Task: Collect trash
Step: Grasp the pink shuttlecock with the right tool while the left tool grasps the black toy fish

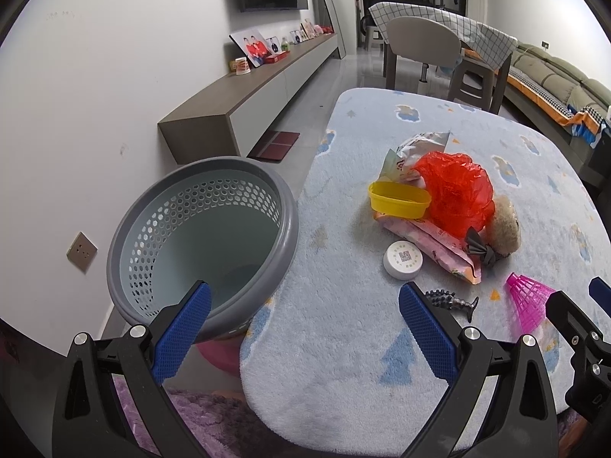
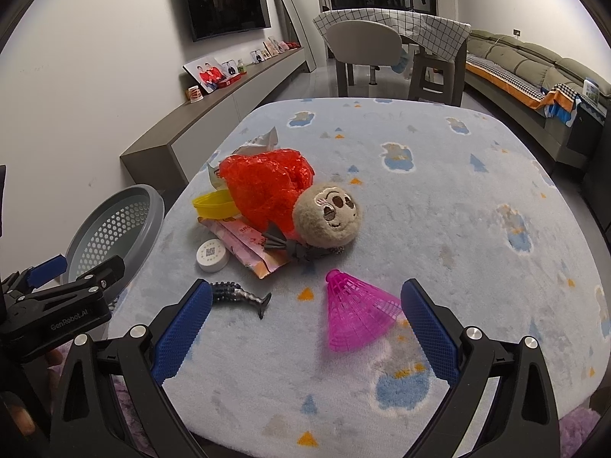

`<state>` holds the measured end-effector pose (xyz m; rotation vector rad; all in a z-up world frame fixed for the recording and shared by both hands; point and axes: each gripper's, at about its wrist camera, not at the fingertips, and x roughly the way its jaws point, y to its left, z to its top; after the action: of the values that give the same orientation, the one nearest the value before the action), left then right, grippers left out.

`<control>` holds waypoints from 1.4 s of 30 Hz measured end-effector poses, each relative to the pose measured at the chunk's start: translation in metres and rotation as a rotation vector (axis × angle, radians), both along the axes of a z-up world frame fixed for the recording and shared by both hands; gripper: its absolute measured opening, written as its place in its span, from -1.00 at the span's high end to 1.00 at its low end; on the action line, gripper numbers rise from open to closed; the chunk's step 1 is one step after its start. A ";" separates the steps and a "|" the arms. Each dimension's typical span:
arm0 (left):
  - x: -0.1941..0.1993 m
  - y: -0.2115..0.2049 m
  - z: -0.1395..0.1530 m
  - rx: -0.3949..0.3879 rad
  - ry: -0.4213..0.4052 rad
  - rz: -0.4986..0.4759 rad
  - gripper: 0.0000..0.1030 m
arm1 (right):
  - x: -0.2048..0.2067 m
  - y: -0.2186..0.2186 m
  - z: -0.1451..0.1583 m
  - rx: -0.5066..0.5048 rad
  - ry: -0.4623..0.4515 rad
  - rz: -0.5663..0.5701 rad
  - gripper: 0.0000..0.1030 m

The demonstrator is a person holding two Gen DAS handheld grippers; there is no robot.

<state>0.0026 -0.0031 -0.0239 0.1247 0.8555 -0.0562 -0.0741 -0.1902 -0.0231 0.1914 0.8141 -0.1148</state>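
A pile of trash lies on the light blue fleece table [image 1: 343, 362]: a crumpled red plastic bag [image 1: 454, 194] [image 2: 267, 187], a yellow lid [image 1: 399, 198] [image 2: 214, 203], a pink wrapper [image 1: 439, 248] [image 2: 252, 248], a white round cap [image 1: 403, 259] [image 2: 212, 255] and a white snack bag [image 1: 416, 149]. A grey perforated basket [image 1: 198, 236] [image 2: 114, 225] stands left of the table. My left gripper [image 1: 305, 305] is open and empty, over the table's left edge beside the basket. My right gripper [image 2: 305, 305] is open and empty, its jaws on either side of a pink shuttlecock [image 2: 355, 313] [image 1: 529, 297].
A beige plush ball with a face [image 2: 328, 215] [image 1: 504, 225], a dark paper fan [image 2: 282, 244] and a black toy fish [image 2: 240, 295] [image 1: 454, 301] lie by the pile. A low cabinet [image 1: 248, 103] runs along the left wall. A chair, a covered table and a sofa stand behind.
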 end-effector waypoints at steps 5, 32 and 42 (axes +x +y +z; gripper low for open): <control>0.003 -0.005 -0.009 0.003 0.025 -0.010 -0.88 | -0.003 -0.015 -0.012 -0.001 0.040 -0.024 -0.84; 0.024 -0.030 -0.050 0.022 0.122 -0.061 -0.88 | 0.041 -0.042 -0.071 -0.060 0.195 -0.004 -0.81; 0.018 -0.040 -0.048 0.027 0.117 -0.068 -0.88 | 0.037 -0.043 -0.071 -0.010 0.186 0.030 -0.18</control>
<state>0.0211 -0.0426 -0.0724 0.1773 0.9693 -0.1171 -0.0367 -0.2331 -0.0940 0.1606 1.0014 -0.1090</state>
